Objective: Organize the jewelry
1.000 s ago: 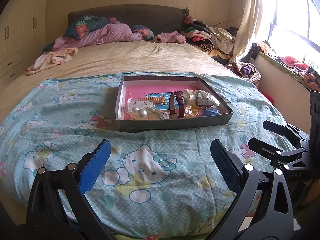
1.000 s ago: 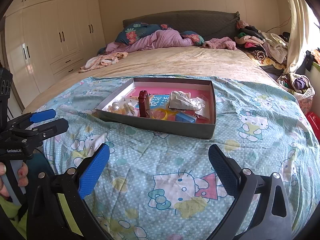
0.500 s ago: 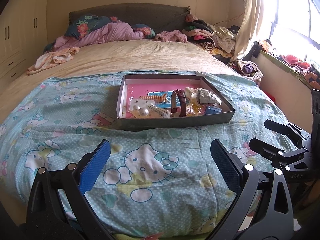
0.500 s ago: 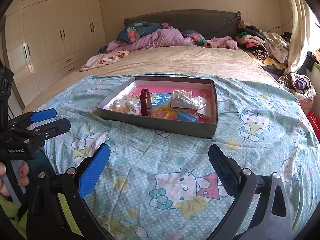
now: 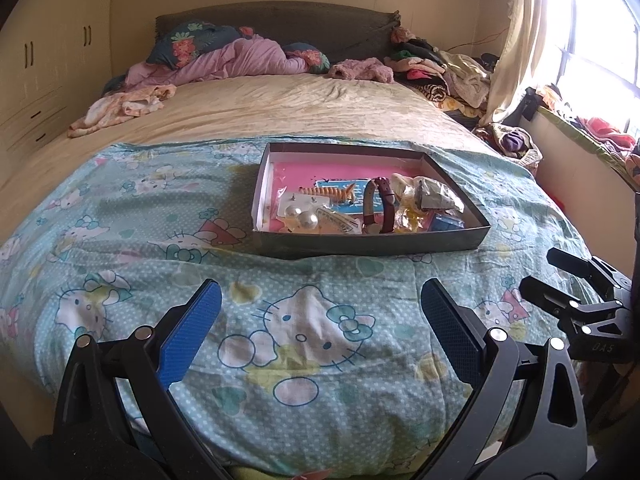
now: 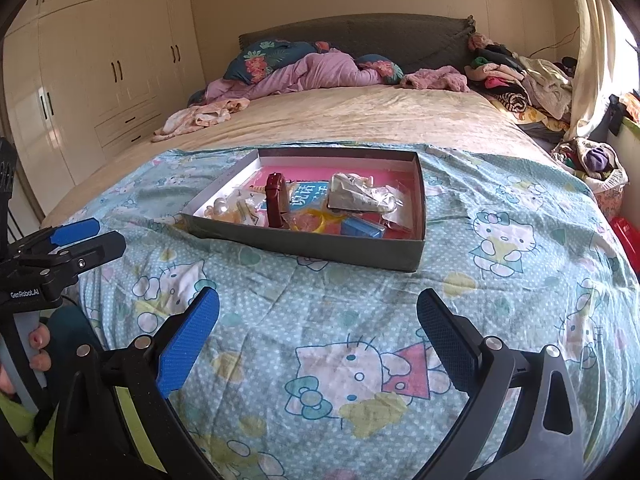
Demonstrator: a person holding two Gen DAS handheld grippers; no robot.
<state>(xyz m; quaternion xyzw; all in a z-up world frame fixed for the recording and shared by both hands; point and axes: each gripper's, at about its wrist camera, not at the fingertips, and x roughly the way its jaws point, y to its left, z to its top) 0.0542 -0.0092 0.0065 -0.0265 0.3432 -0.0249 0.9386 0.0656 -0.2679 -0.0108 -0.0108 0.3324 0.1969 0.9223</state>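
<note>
A shallow grey box [image 5: 360,242] with a pink floor sits on the Hello Kitty blanket [image 5: 304,328]; it also shows in the right wrist view [image 6: 320,246]. Inside lie pearl earrings [image 5: 302,218], an orange hair clip [image 5: 332,193], a maroon watch [image 5: 382,210], a crumpled packet [image 5: 434,196] and a blue case [image 5: 446,224]. My left gripper [image 5: 320,320] is open and empty, short of the box. My right gripper [image 6: 318,320] is open and empty, also short of the box. Each gripper shows in the other's view, right [image 5: 576,280] and left [image 6: 80,236].
The beige bed [image 5: 280,108] runs back to a headboard with a purple quilt [image 5: 224,64] and pillows. Piled clothes [image 5: 448,68] lie at the right by the curtain and window. White wardrobes [image 6: 100,80] stand left.
Both grippers have crept forward toward the box, which looks slightly larger and lower in view. Both stay open and empty.
</note>
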